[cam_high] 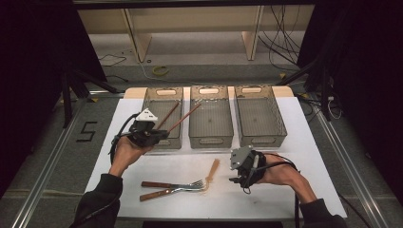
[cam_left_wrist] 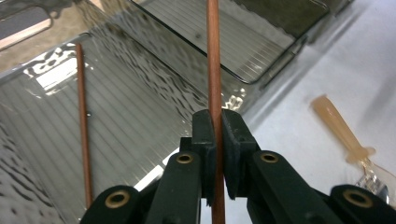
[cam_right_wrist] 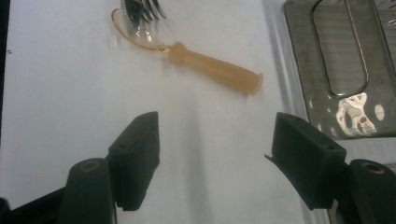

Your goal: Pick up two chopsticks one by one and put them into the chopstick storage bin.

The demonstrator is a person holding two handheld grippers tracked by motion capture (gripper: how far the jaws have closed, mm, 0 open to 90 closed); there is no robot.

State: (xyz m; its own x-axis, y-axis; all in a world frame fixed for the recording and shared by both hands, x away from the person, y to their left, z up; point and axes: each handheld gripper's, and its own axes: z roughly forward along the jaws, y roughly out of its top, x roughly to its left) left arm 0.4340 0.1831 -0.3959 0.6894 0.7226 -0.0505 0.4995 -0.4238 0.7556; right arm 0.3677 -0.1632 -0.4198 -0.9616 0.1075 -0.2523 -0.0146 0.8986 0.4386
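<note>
The left gripper (cam_high: 159,134) clamped a thin brown wooden chopstick (cam_left_wrist: 214,60) over the leftmost clear plastic bin (cam_high: 163,95); right of it, the right gripper (cam_right_wrist: 215,158) gaped wide, holding nothing.

floor: grey carpet (cam_high: 43,142) | back: wooden shelf (cam_high: 190,19); cables (cam_high: 280,42) | surround: dark

Black numeral "5" (cam_high: 87,131) marked on the grey floor, left of the table
</note>
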